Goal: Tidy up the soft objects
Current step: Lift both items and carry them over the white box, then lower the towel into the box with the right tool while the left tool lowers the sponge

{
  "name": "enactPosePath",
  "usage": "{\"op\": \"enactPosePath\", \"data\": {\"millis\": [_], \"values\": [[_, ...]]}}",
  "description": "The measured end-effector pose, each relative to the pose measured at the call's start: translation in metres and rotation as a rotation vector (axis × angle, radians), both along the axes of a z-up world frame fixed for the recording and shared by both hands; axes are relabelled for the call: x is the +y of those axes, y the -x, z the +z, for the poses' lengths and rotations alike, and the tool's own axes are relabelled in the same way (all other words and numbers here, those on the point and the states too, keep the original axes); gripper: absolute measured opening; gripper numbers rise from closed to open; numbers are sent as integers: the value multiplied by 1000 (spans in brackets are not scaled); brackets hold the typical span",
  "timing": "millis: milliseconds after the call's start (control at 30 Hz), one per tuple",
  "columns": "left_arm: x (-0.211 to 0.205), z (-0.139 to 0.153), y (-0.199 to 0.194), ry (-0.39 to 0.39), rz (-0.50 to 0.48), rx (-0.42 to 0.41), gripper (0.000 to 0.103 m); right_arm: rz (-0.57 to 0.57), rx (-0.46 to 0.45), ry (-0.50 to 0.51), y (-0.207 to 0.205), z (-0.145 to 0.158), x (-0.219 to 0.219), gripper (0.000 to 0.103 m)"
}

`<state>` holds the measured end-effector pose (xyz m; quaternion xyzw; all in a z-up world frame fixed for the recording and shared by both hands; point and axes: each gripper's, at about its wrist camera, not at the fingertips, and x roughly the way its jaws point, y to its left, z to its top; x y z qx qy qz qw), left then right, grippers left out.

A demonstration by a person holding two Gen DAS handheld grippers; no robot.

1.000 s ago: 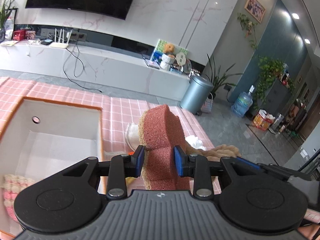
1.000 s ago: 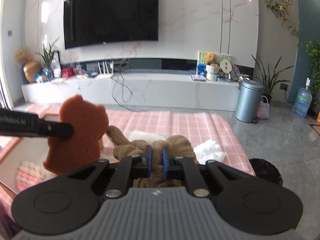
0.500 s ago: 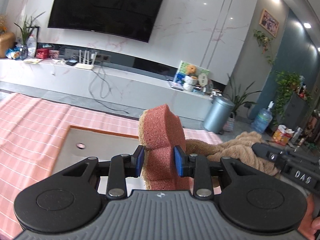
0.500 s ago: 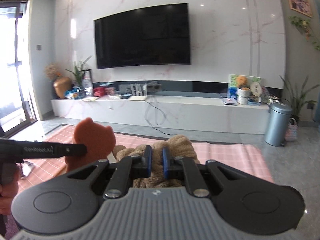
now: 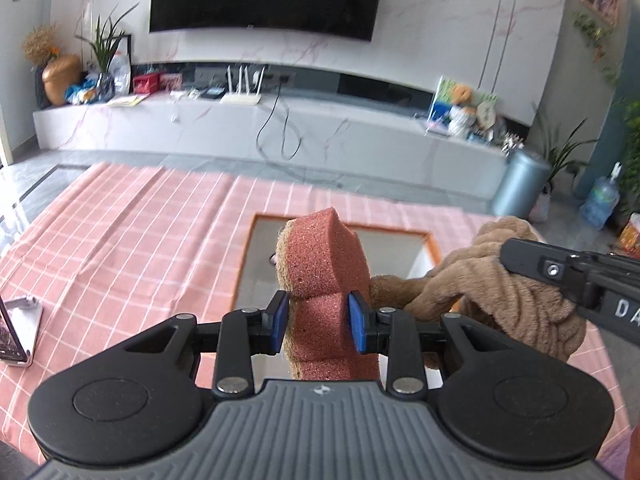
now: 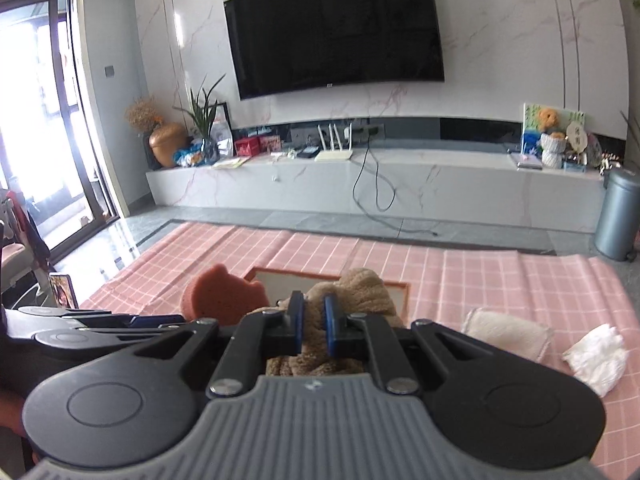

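**Sponge and plush both held above the bin**

Sponge (image 5: 326, 280), red-brown, upright, clamped between the left gripper (image 5: 318, 322) pads at its waist; bin (image 5: 434, 245) opening directly behind it at 12 o'clock. Brown plush (image 5: 500, 292) at 3 o'clock of the sponge, just beside it, pinched in the right gripper (image 6: 313, 326), whose pads sit nearly closed on the fabric. Pink checked cloth (image 5: 140, 248) under all. Phone (image 5: 16, 330) at 9 o'clock. White tissue (image 6: 596, 354) and cream pad (image 6: 506, 330) at 3 o'clock of the plush.

Red bear-shaped sponge (image 5: 326, 276) upright beside crumpled brown plush (image 5: 504, 280), both above the white bin (image 5: 400, 248).
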<state>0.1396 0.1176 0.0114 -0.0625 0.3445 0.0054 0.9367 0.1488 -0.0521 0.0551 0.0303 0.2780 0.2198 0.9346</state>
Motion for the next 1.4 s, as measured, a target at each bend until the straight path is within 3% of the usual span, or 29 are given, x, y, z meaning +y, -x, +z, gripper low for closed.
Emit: {"op": "enactPosePath", "data": {"millis": [367, 867, 1100, 1400], "values": [[13, -39, -40, -100, -22, 134, 36, -39, 85, 46, -62, -52, 49, 8], [6, -68, -75, -198, -131, 246, 35, -38, 305, 21, -116, -124, 58, 9], [4, -70, -78, -221, -146, 251, 37, -33, 369, 16, -124, -127, 56, 15], [13, -60, -69, -183, -148, 213, 57, -29, 339, 19, -115, -113, 47, 31]]}}
